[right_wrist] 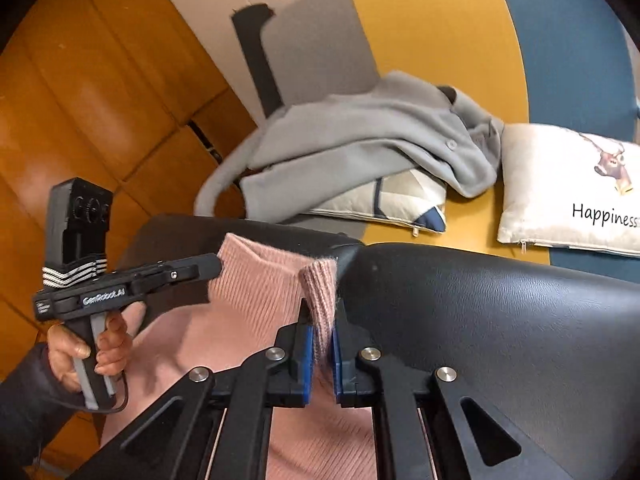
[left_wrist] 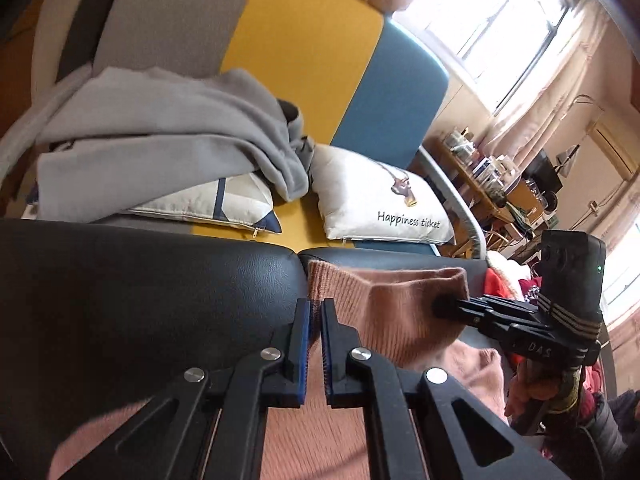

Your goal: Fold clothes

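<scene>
A pink knit sweater (left_wrist: 384, 304) lies across a black leather seat (left_wrist: 140, 280), with its ribbed edge lifted at both ends. My left gripper (left_wrist: 315, 302) is shut on the edge's left end, cloth pinched between the blue pads. At the sweater's right corner, my right gripper (left_wrist: 440, 307) clamps the cloth, held by a hand (left_wrist: 536, 392). In the right wrist view the right gripper (right_wrist: 322, 320) is shut on the ribbed hem of the sweater (right_wrist: 256, 292). The left gripper (right_wrist: 218, 265) bites the far left corner there.
Beyond the black seat (right_wrist: 480, 320) stands a grey, yellow and blue sofa (left_wrist: 304, 40) with a crumpled grey garment (left_wrist: 160, 136), a patterned cushion (left_wrist: 216, 204) and a white "Happiness ticket" cushion (left_wrist: 372, 200). A cluttered desk (left_wrist: 480, 176) stands at right. Wooden panelling (right_wrist: 80, 100) is at left.
</scene>
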`<state>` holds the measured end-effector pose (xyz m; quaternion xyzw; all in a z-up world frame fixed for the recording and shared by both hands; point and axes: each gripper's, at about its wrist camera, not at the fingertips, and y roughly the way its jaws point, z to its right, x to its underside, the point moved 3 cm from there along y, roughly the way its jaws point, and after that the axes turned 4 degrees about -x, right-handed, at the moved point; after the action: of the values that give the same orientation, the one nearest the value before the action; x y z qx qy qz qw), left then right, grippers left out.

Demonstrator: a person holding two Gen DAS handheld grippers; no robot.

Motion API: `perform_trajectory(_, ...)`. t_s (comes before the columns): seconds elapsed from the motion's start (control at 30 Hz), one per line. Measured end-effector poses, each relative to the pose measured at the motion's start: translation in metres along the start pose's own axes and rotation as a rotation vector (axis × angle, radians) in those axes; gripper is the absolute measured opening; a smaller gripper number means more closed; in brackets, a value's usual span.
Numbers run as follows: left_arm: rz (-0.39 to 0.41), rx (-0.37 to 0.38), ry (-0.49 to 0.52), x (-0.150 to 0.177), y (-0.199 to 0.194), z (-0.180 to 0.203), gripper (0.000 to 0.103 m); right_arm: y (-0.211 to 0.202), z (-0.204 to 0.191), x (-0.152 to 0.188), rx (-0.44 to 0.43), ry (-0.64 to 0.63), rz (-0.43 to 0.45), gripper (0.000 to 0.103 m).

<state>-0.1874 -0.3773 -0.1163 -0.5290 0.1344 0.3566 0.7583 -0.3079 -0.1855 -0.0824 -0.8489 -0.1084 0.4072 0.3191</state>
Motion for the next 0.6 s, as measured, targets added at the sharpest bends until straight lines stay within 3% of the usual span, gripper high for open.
perform_trajectory(0.3,0.020,0.010,0.006,0.061,-0.035,0.007,0.004,-0.024,-0.028,0.065,-0.024,0.019,0.015,0.008)
perform_trajectory(0.6,-0.009,-0.017,-0.010,0.108,-0.038,-0.003,0.004,-0.024,-0.036,0.118,0.009,0.033,0.020,0.008)
